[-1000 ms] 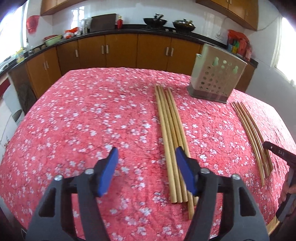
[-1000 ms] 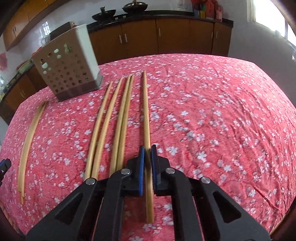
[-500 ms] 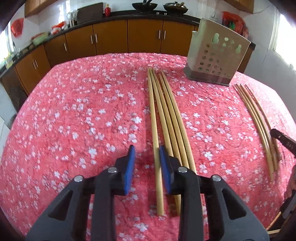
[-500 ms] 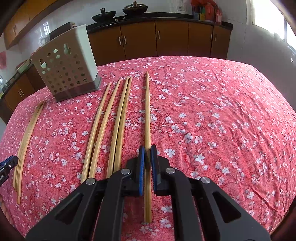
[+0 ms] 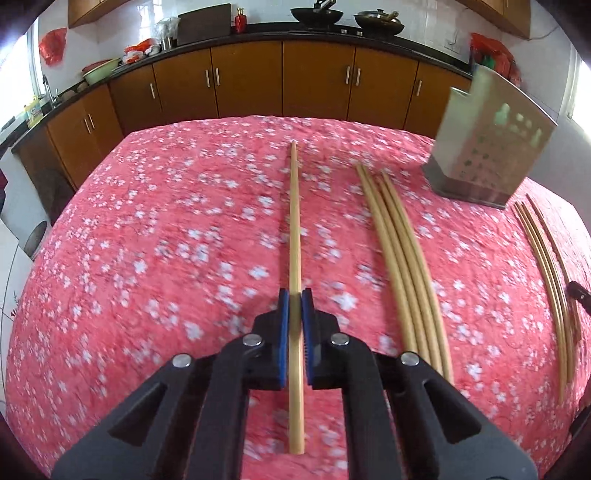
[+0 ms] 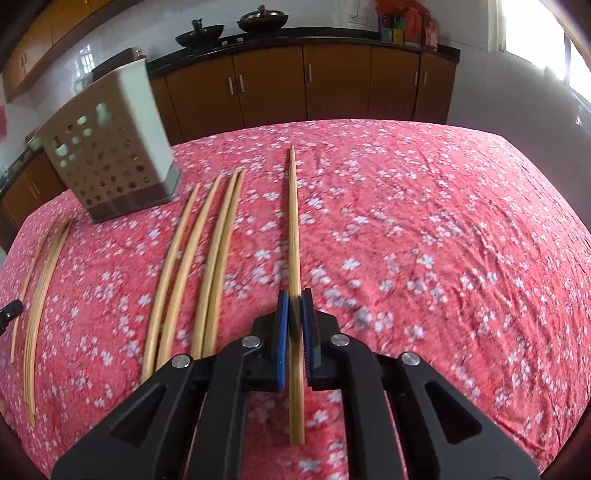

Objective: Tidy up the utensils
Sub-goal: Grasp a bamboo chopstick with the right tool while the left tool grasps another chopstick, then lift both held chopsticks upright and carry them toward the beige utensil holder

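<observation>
The left hand-held gripper (image 5: 294, 295) now pinches one chopstick (image 5: 294, 229) between its blue pads (image 5: 283, 332); a second ago its jaws were spread wide over the cloth with nothing between them, and half a second ago they were half closed beside the bundle. That chopstick runs from the pads toward 12 o'clock, apart from the four loose chopsticks (image 5: 402, 258), which lie at 2 o'clock in the left wrist view. The holder (image 5: 487, 147), a perforated box, stands upright at 1 o'clock beyond them, and has moved toward the right edge of the frame since the earlier pictures. A thinner bundle (image 5: 546, 266) lies at 3 o'clock. The right hand-held gripper (image 6: 294, 295) is pressed onto a single chopstick (image 6: 293, 221), as it was a second ago. In the right wrist view a loose group of four (image 6: 199, 258) lies at 10 o'clock, the holder (image 6: 110, 158) stands at 11 o'clock, and the thin bundle (image 6: 40, 288) lies at 9 o'clock. The desk carries a red cloth (image 5: 166, 258) printed with white flowers, wrinkled on the right side. Behind it run brown cabinets (image 5: 280, 77) under a dark counter (image 5: 258, 27), on which two woks (image 5: 345, 14) sit. Both views are partly motion-blurred.
</observation>
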`<control>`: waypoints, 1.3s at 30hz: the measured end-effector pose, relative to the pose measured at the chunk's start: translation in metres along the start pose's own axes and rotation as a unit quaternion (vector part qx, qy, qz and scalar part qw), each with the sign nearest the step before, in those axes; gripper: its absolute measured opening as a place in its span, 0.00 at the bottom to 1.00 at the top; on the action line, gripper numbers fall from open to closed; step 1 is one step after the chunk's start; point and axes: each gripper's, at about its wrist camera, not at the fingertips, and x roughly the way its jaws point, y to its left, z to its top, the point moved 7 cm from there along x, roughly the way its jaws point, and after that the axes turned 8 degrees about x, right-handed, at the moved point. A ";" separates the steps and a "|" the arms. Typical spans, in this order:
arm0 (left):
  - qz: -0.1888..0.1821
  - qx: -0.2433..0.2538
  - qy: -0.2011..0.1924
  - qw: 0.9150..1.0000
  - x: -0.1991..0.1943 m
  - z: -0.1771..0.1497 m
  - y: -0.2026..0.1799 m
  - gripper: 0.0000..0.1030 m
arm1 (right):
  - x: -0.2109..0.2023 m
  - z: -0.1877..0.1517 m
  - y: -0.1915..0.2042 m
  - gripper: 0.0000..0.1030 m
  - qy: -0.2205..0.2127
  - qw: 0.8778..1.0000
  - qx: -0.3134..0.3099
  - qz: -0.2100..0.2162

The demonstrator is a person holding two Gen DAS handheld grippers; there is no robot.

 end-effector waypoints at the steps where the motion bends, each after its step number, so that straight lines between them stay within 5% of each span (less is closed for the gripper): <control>1: -0.001 0.002 -0.002 1.000 0.000 0.000 0.001 0.09 | 0.002 0.002 -0.001 0.08 -0.002 1.000 0.002 0.000; 21: -0.001 0.023 -0.008 1.000 -0.024 -0.019 -0.001 0.08 | -0.019 -0.012 -0.014 0.08 -0.006 1.000 0.015 0.022; 32: 0.007 -0.008 -0.153 0.988 -0.117 0.028 0.017 0.08 | -0.107 0.028 -0.020 0.08 -0.130 0.990 0.026 0.056; 39: 0.006 -0.025 -0.211 0.977 -0.155 0.059 0.023 0.08 | -0.133 0.053 -0.003 0.08 -0.178 0.981 0.022 0.073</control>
